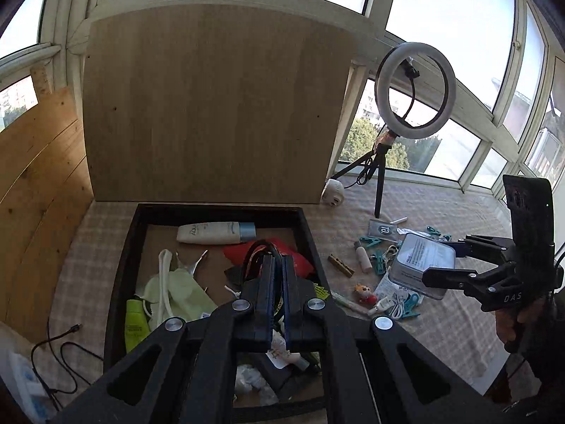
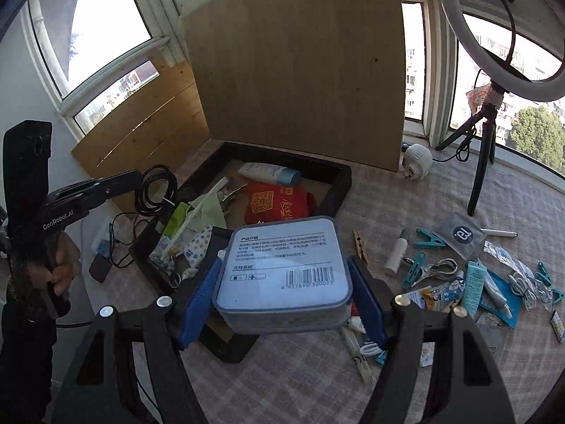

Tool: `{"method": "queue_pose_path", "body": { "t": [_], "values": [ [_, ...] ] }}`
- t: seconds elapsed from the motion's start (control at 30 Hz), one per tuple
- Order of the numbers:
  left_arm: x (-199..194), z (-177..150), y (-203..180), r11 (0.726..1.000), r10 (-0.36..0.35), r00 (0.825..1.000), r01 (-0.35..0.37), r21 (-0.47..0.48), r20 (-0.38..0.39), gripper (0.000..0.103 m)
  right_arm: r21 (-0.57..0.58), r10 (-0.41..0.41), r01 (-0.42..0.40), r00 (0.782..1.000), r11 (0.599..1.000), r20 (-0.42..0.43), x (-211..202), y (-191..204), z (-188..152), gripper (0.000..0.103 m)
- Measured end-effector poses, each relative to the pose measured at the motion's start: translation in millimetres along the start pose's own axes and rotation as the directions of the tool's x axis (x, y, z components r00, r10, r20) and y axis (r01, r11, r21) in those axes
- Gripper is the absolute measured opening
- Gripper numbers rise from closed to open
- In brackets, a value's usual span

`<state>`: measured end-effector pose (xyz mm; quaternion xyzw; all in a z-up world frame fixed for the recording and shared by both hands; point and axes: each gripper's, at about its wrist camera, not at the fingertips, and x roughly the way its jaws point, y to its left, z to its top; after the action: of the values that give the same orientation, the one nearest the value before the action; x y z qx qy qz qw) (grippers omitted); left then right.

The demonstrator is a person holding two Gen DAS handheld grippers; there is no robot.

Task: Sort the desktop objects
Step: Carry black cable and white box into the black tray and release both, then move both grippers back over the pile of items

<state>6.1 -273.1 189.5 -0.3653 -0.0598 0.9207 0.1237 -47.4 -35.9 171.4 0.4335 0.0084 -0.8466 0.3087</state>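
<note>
Clear plastic box (image 2: 282, 272), white barcoded label, rounded corners, between blue pads (image 2: 201, 296)

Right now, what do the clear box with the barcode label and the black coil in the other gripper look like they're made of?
Clear rectangular box with barcode label: seemingly rigid transparent plastic, glossy, with see-through walls and a paper label. Black looped coil: probably rubber- or plastic-sheathed cable or cord; thin, dark, bending in loops, slightly shiny. It is too small to be sure.
</note>
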Motion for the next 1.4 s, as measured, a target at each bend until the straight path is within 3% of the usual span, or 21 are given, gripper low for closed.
{"method": "queue_pose_path", "body": {
  "t": [0.23,0.47,0.5,0.53,0.7,0.9,1.4],
  "values": [
    [7,20,55,1.000,0.022,1.000,-0.022,-0.008,0.017,0.003,-0.055,0.038,-0.040,0.999,0.998,-0.032,54,61,39,0.070],
    [42,48,87,0.999,0.052,0.999,-0.052,0.003,0.007,0.004,-0.091,0.052,-0.056,0.998,0.994,-0.048,103,95,74,0.071],
    [49,52,91,0.998,0.063,0.998,-0.063,0.000,-0.001,0.008,-0.094,0.049,-0.054,0.997,0.994,-0.056,110,98,79,0.071],
    [57,57,97,0.998,0.066,0.998,-0.066,-0.019,-0.022,0.019,-0.093,0.046,-0.051,0.997,0.994,-0.058,115,99,83,0.071],
    [68,61,111,0.997,0.044,0.999,-0.044,-0.058,-0.002,0.022,-0.076,0.042,-0.046,0.998,0.996,-0.053,122,93,93,0.071],
    [68,52,106,0.998,0.050,0.999,-0.050,-0.039,-0.007,0.022,-0.037,0.012,-0.014,0.998,0.999,-0.064,119,72,89,0.071],
    [27,19,46,0.998,0.046,0.999,-0.045,0.032,-0.027,0.022,0.079,-0.067,0.071,0.997,0.994,-0.045,52,3,24,0.071]
  ]
}}
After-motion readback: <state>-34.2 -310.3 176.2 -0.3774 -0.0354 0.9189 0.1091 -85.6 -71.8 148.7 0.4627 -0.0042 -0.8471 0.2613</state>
